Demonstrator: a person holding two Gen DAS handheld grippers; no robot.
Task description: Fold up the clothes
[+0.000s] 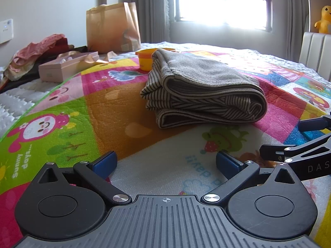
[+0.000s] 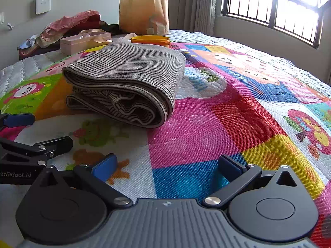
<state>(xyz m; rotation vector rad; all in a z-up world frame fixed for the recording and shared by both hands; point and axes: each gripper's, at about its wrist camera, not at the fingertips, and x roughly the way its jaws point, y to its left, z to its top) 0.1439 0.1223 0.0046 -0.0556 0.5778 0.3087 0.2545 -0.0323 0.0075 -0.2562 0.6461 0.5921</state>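
A folded grey-brown striped garment lies in a thick bundle on the colourful play mat, seen from its other side in the right wrist view as the same garment on the mat. My left gripper hovers low over the mat in front of it, open, nothing between its blue pads. My right gripper is open too, empty, beside the bundle's near right. Each gripper shows at the edge of the other's view: the right gripper, the left gripper.
An orange tub stands right behind the garment. A pink gift box, a pile of red and pink cloth and a brown paper bag sit at the far left. A window and a headboard bound the bed.
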